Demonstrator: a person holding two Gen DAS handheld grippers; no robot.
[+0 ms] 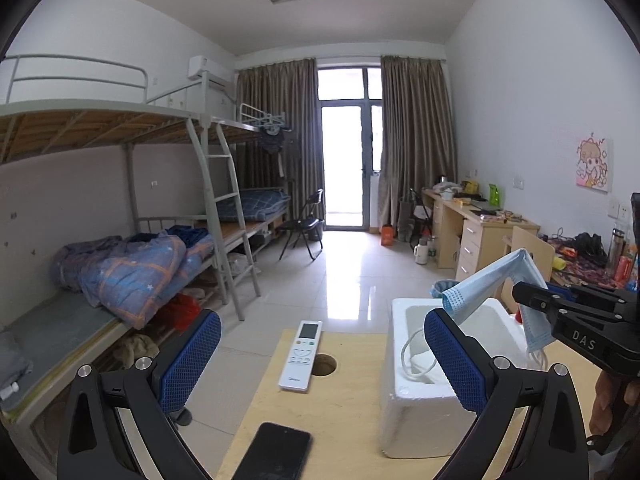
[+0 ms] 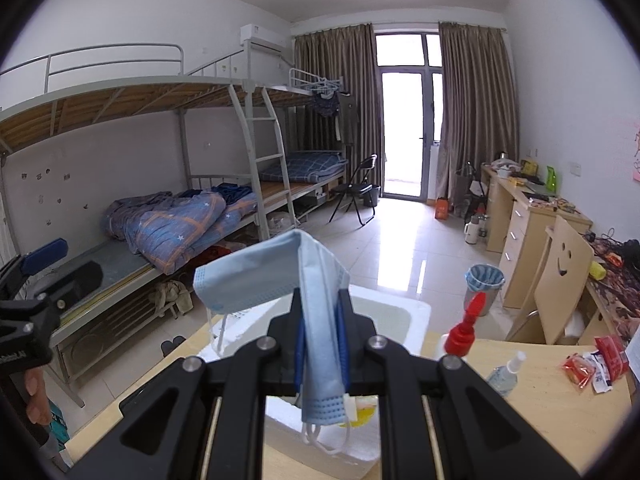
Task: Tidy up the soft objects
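A light blue face mask (image 2: 260, 276) is folded over and pinched in my right gripper (image 2: 320, 312), which is shut on it. The mask hangs just above an open white foam box (image 2: 392, 316) on the wooden table. From the left wrist the same mask (image 1: 492, 280) is held by the right gripper (image 1: 536, 300) at the right, and one white ear loop dangles into the foam box (image 1: 400, 412). My left gripper (image 1: 322, 316) stands wide open with nothing between its blue pads, left of the box. It also shows at the left edge of the right wrist view, left gripper (image 2: 60, 266).
On the wooden table (image 1: 344, 420) lie a white remote (image 1: 301, 356) and a black phone (image 1: 276, 452). A red-capped bottle (image 2: 464, 328), a small spray bottle (image 2: 506, 372) and red packets (image 2: 596, 364) sit right of the box. A bin (image 2: 484, 284), a chair (image 2: 560, 276) and bunk beds stand beyond.
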